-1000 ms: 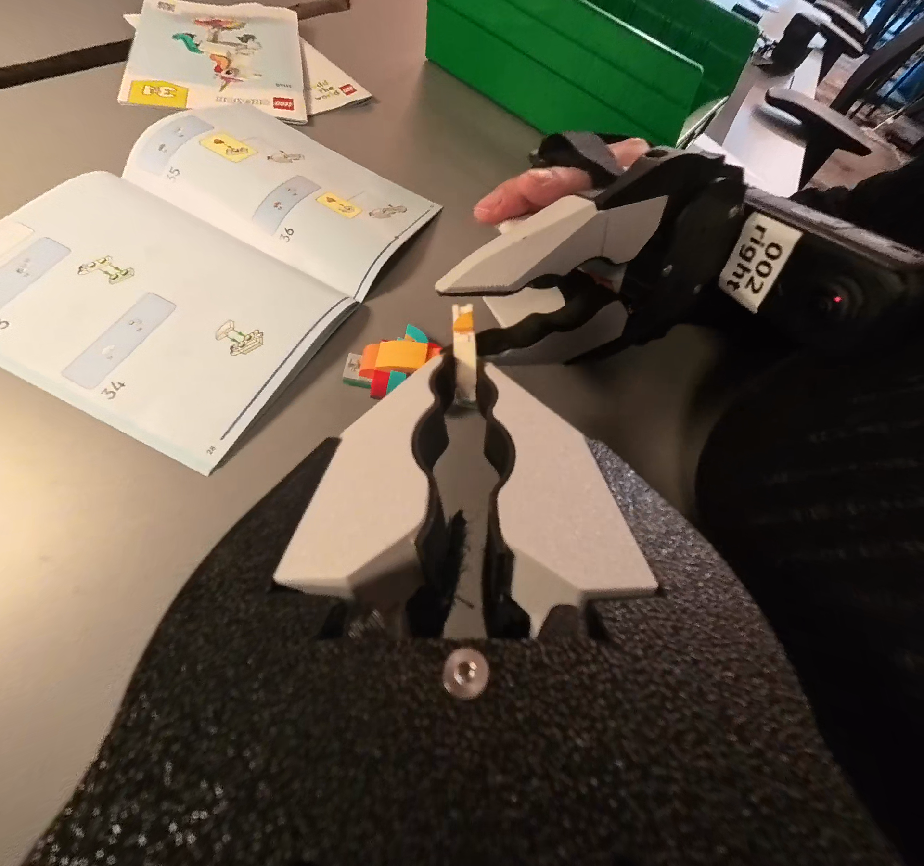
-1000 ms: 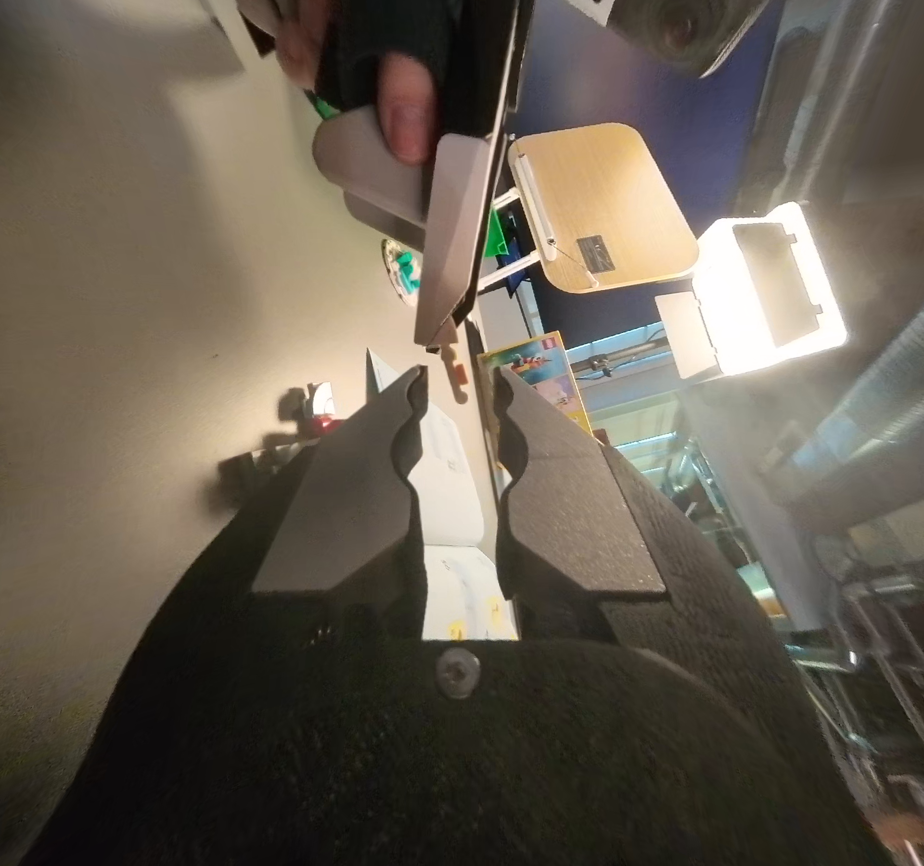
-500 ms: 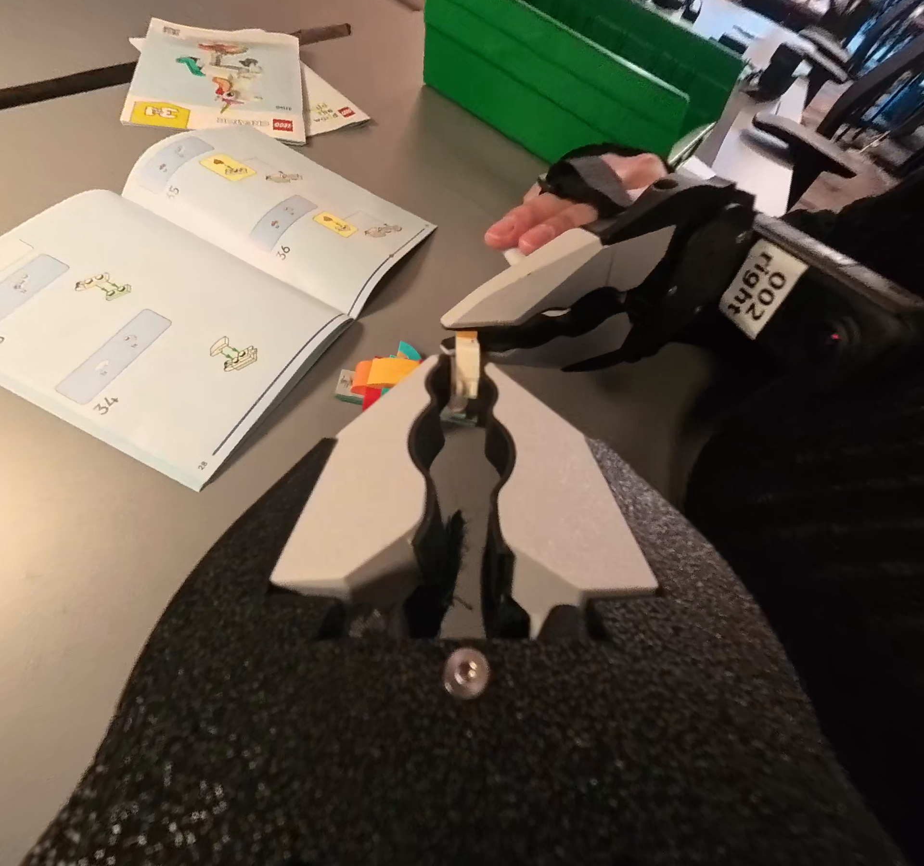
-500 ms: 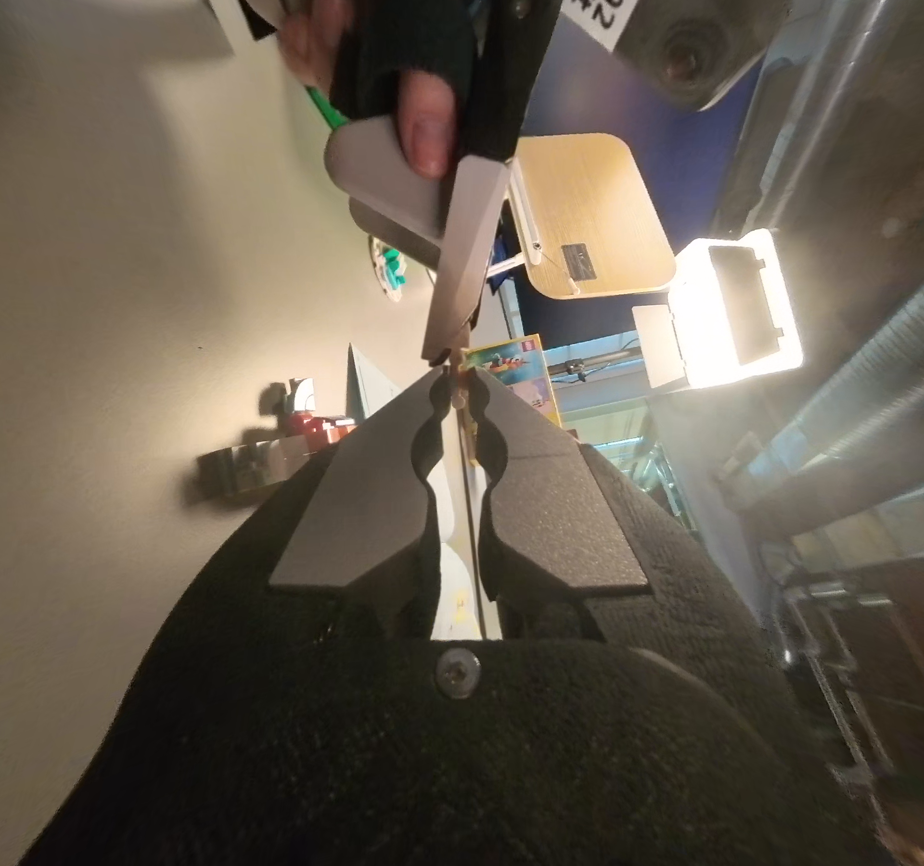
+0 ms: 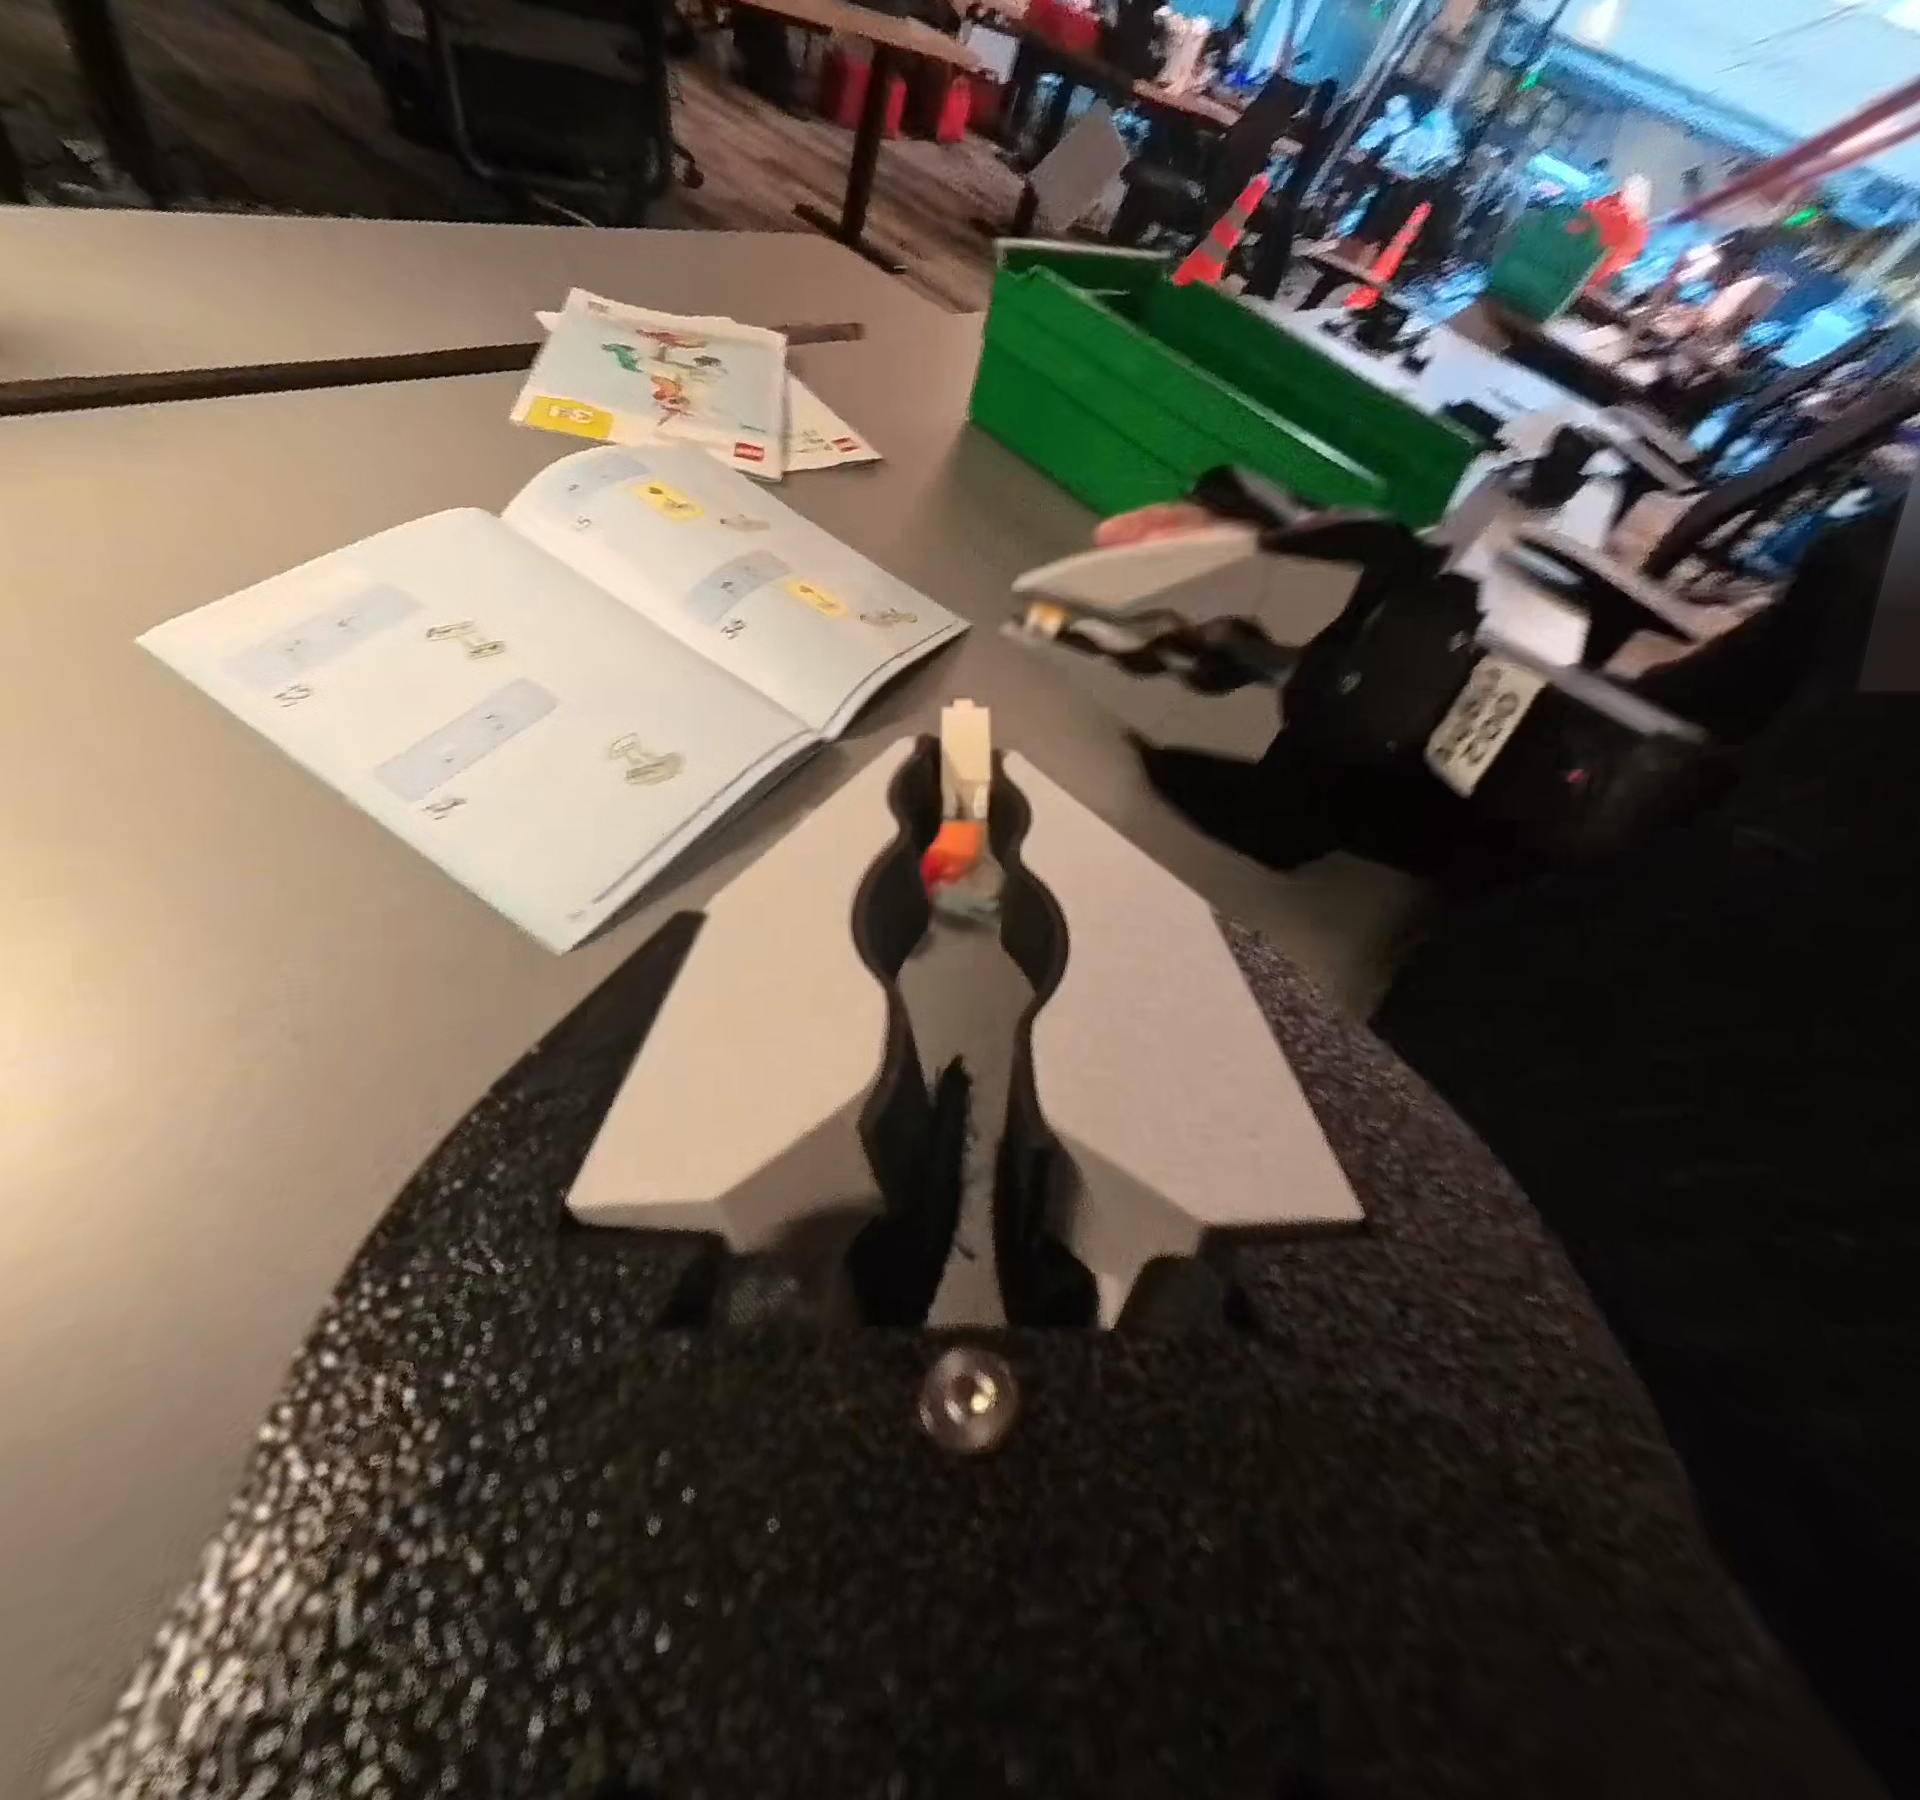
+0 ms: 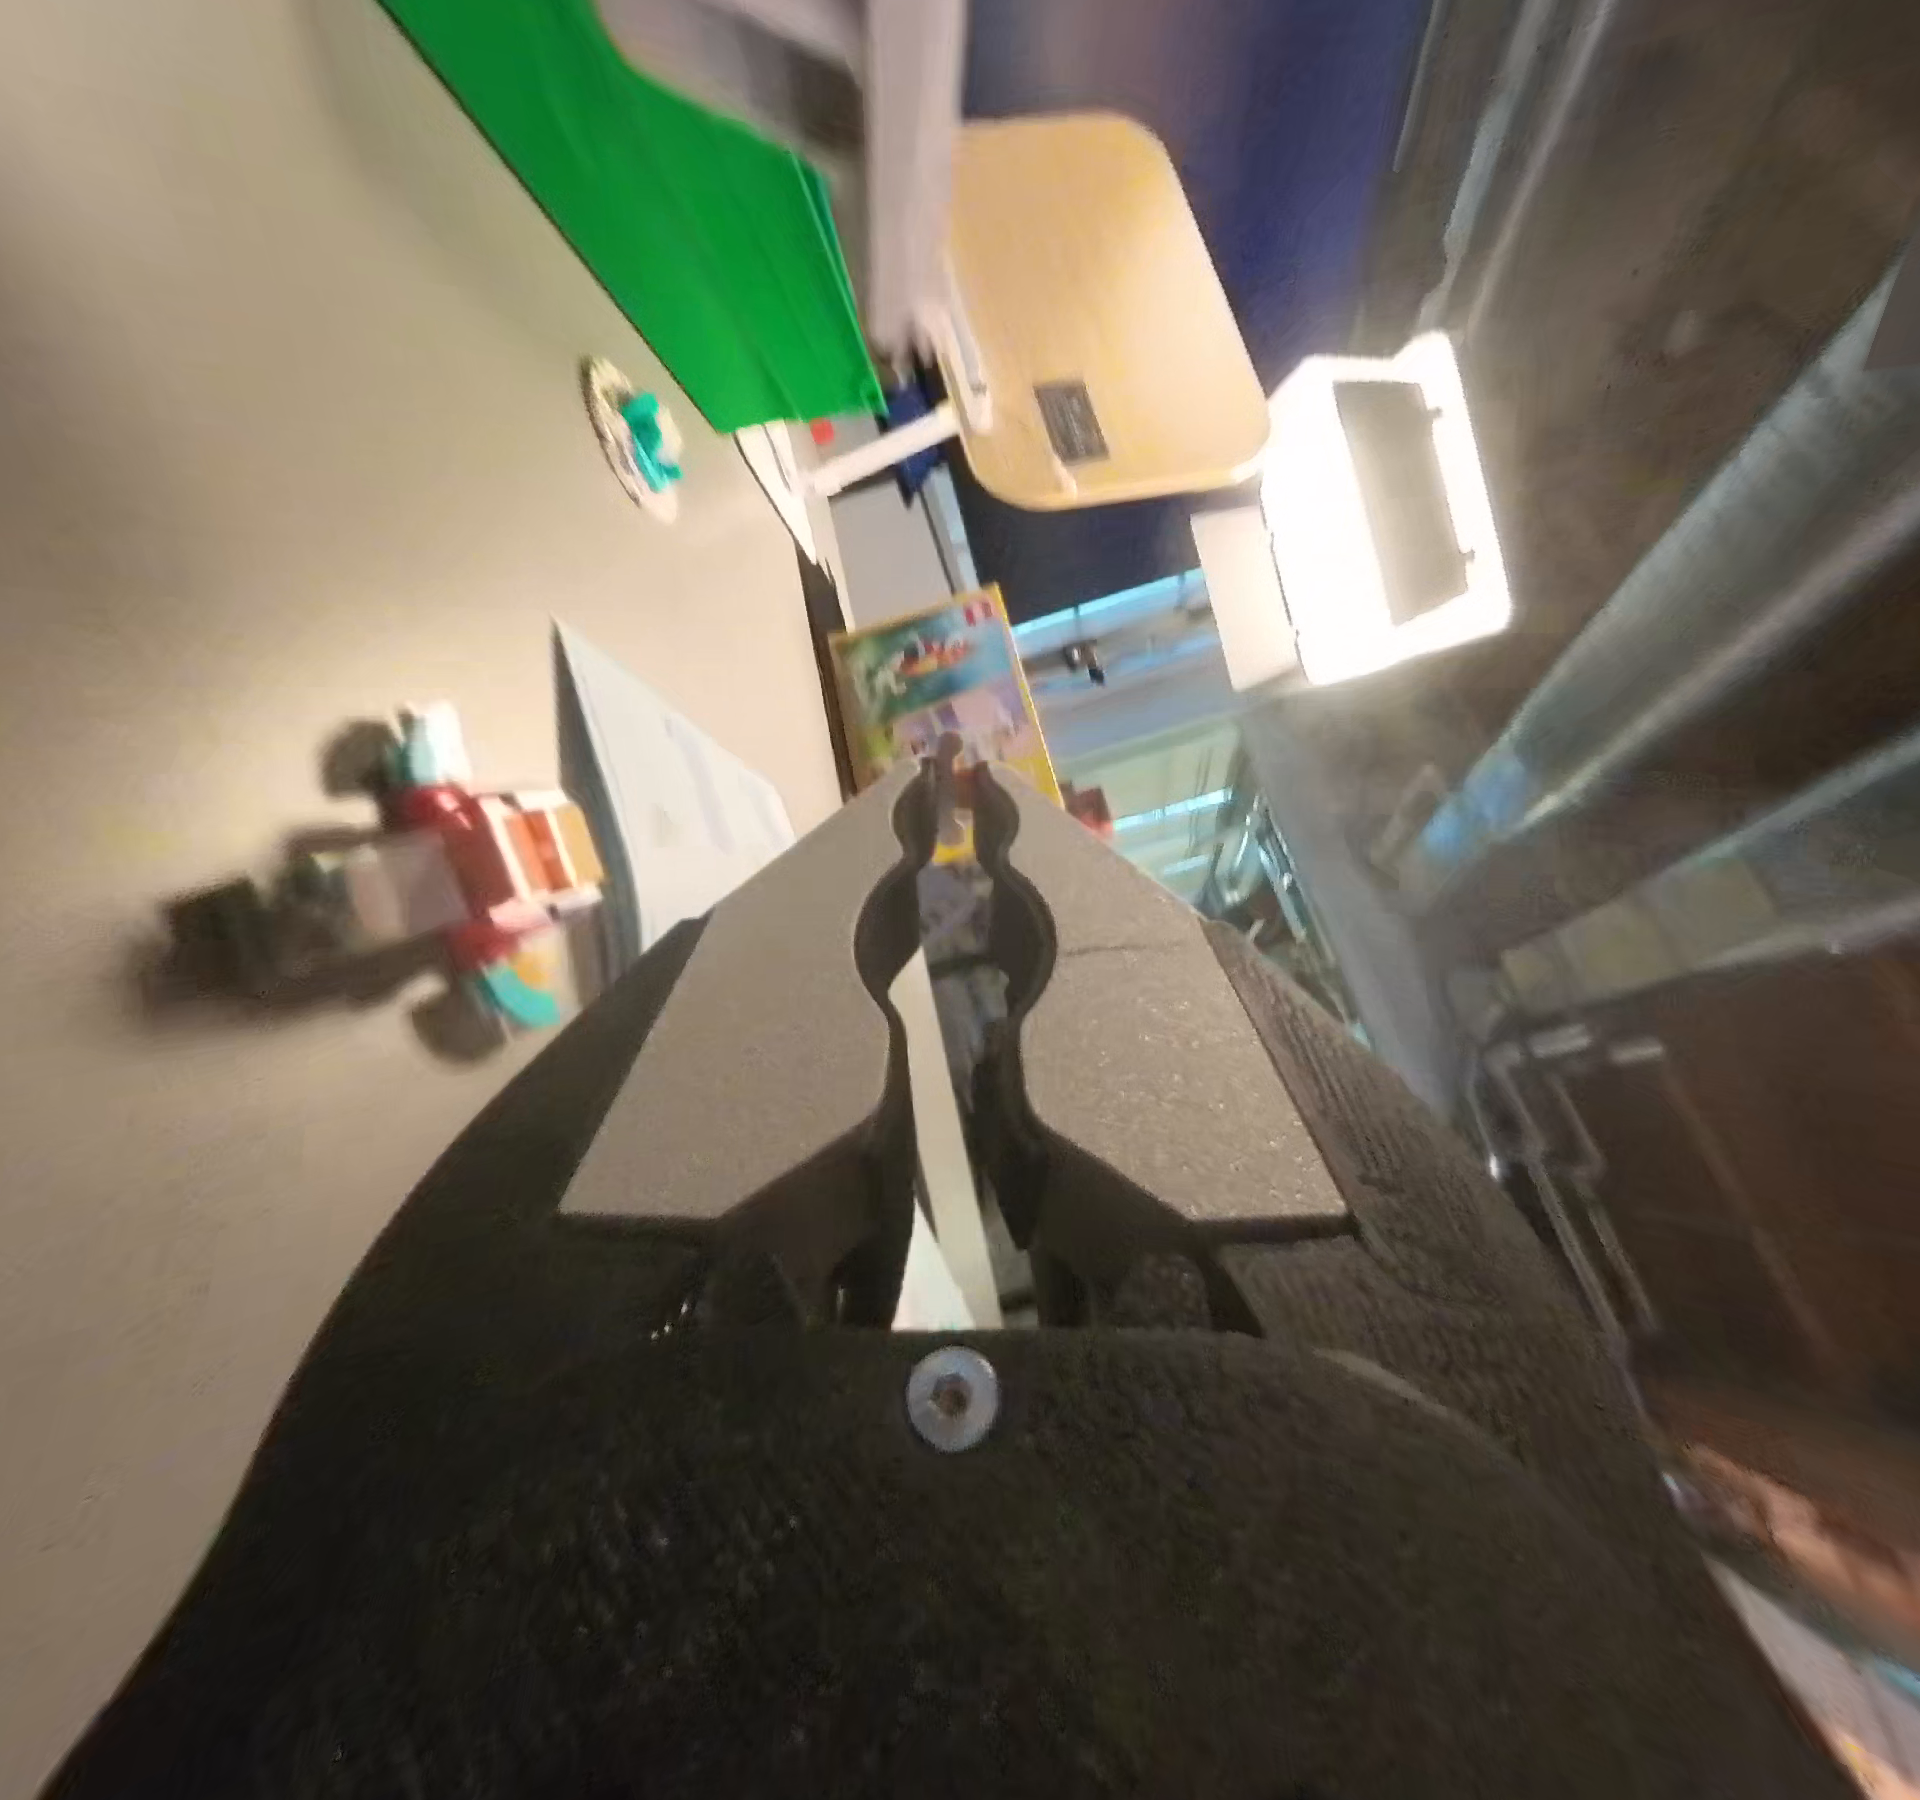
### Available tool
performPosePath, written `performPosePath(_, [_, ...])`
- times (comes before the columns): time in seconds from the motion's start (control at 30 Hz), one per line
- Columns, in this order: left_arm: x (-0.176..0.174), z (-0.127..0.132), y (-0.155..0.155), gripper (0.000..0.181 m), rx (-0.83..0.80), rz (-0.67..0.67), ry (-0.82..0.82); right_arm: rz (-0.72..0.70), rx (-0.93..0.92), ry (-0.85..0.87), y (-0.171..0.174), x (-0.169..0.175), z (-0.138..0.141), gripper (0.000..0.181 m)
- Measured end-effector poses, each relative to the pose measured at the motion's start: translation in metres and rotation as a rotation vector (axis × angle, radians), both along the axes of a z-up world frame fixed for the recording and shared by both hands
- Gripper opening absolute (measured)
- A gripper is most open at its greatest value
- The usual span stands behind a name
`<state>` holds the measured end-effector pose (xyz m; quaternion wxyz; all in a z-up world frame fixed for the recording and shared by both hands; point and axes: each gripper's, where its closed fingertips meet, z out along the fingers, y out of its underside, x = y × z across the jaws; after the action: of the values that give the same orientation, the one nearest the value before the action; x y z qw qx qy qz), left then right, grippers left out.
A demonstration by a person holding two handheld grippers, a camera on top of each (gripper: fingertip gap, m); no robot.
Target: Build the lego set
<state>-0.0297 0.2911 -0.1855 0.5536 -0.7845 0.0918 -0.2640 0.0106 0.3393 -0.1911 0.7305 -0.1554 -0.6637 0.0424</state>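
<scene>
My left gripper [image 5: 961,763] is shut on a small white lego piece [image 5: 964,740] that stands upright between its tips, above the grey table [image 5: 260,971]. My right gripper [image 5: 1031,620] is off to the upper right of it, shut on a tiny orange-yellow piece [image 5: 1042,620]. In the right wrist view, my right gripper [image 6: 948,786] pinches that tiny piece [image 6: 947,810] at its tips. A colourful, partly built lego model [image 6: 457,877] lies on the table; it shows through the left gripper's gap [image 5: 954,862].
An open instruction booklet [image 5: 551,670] lies left of the grippers, with closed booklets [image 5: 665,379] behind it. A green bin [image 5: 1195,420] stands at the back right. A round plate with a teal piece [image 6: 634,431] and the set's box [image 6: 935,701] are farther off. The gap from one gripper's tips to the other's is roughly 8 cm.
My right gripper shut on the orange piece atop the white piece and pulled away to the right with it. The left gripper rose, still holding the white piece.
</scene>
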Motion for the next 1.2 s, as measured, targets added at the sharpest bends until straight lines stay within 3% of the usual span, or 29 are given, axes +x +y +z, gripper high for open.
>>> performPosePath(0.17, [0.022, 0.008, 0.012, 0.006, 0.067, -0.049, -0.119, 0.062, 0.053, 0.035, -0.009, -0.009, 0.011, 0.004])
performPosePath(0.27, [0.026, 0.013, 0.012, 0.006, 0.135, -0.050, -0.031, 0.065, 0.125, 0.020, -0.010, -0.013, 0.019, 0.004])
performPosePath(0.47, [0.021, 0.017, 0.011, 0.006, 0.180, -0.029, 0.071, 0.128, 0.095, -0.044, -0.019, -0.020, 0.028, 0.004])
performPosePath(0.63, [0.025, 0.022, 0.008, 0.006, 0.193, -0.049, -0.006, 0.120, 0.227, -0.009, -0.017, -0.024, 0.040, 0.004])
performPosePath(0.93, [0.019, 0.027, 0.006, 0.006, 0.264, -0.022, 0.164, 0.166, 0.064, -0.069, -0.024, -0.029, 0.048, 0.004])
performPosePath(1.03, [0.010, 0.022, 0.008, 0.005, 0.332, 0.015, 0.386, 0.171, -0.045, -0.150, -0.026, -0.030, 0.038, 0.004])
performPosePath(1.2, [-0.004, 0.020, 0.012, 0.006, 0.601, 0.062, 1.074, 0.208, -0.332, -0.333, -0.030, -0.029, 0.020, 0.004])
